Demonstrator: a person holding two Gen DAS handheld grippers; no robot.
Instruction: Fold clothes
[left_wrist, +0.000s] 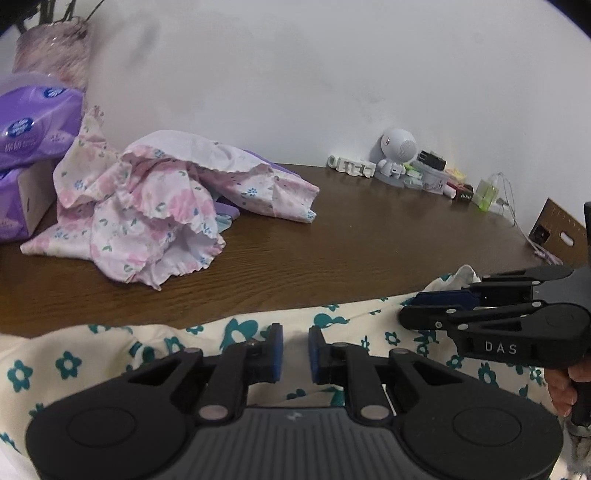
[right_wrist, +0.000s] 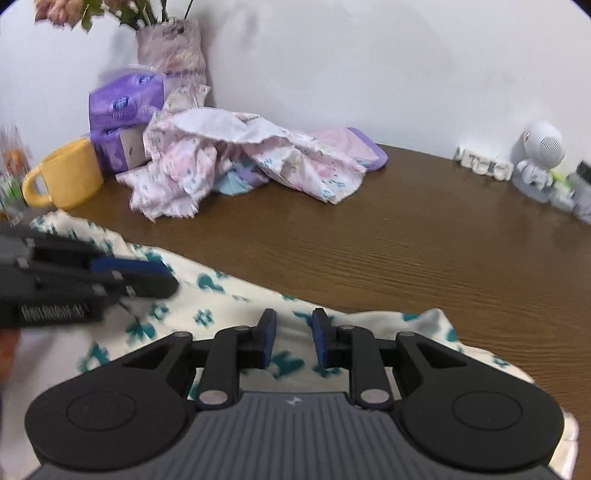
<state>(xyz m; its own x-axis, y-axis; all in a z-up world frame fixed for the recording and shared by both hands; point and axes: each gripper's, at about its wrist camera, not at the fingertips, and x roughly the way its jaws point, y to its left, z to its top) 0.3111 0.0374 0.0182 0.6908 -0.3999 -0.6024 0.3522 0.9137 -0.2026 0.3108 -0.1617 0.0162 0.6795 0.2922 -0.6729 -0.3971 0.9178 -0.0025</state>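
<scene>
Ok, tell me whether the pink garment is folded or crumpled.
Crumpled: the pink garment lies in a bunched heap on the table.

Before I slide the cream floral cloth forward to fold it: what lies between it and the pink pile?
Only bare brown tabletop separates the cream floral cloth from the pink pile; both wrist views show that stretch.

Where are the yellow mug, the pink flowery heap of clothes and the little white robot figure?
yellow mug (right_wrist: 72, 177), right wrist view, its side wall.
pink flowery clothes (left_wrist: 147, 206), left wrist view, middle of the heap.
white robot figure (left_wrist: 400, 142), left wrist view, its round head.
</scene>
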